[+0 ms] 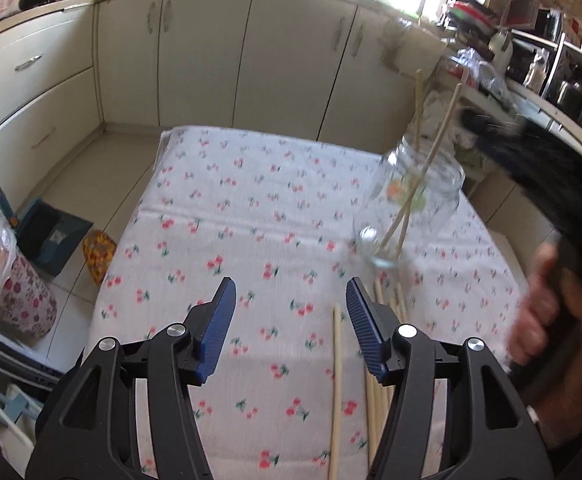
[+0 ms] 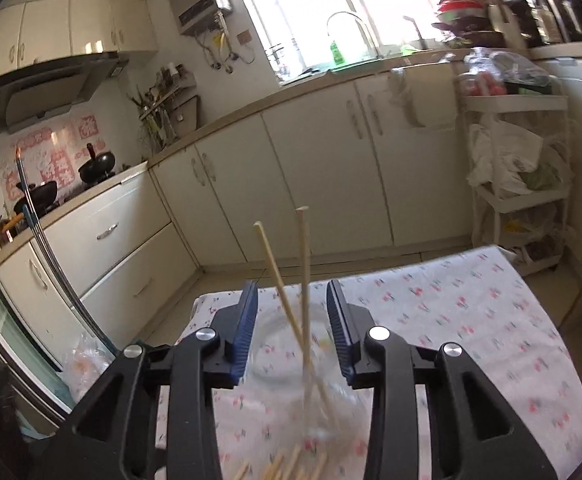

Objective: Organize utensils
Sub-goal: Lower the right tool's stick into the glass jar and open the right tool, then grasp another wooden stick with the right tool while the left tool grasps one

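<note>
The clear glass jar holding two pale wooden chopsticks stood at lower centre between the right tongs, parted and untouching; the left tongs gaped empty.

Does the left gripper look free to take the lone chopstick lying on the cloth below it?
Probably yes: the left gripper is open, the lone chopstick lies bare between its fingers, apart from the bundle, and nothing covers it.
</note>
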The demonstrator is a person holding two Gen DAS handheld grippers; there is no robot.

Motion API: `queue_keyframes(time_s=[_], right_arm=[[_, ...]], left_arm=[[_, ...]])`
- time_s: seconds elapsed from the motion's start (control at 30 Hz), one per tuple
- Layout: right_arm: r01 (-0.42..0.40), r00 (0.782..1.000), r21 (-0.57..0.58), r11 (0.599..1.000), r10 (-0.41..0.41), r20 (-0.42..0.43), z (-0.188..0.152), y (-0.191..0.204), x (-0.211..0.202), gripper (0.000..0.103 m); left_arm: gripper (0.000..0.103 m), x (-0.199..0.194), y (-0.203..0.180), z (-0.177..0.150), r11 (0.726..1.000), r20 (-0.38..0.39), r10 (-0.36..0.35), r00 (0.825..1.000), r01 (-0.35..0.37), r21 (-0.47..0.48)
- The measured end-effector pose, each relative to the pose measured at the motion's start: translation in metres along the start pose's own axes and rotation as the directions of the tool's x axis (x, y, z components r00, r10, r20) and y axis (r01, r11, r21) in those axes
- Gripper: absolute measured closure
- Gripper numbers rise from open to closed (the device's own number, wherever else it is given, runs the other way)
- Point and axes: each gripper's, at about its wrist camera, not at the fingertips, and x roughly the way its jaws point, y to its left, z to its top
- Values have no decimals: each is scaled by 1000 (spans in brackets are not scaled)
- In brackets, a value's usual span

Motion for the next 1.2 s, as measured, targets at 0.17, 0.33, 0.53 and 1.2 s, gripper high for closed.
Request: queue_keyframes(time_s=[0.17,0.33,0.53,1.2], right_arm=[[55,973,0,998,-54,-226,-55,-4,-33,77],[89,922,-7,996,-85,-377,-104,-2,-26,86],[111,890,-55,992,-124,-439,-116,7,9,86],[118,846,-226,967,-217,-487,-110,2,24,94]], left_arm=[[48,-1,1,-13,1000,-50,20,999,-18,25],[48,2,-2,-26,999,-89,28,996,-24,42],[48,2,-1,-31,999,-104,27,994,-23,38],[48,50,-25,-22,995,-178,38,983,-22,93]])
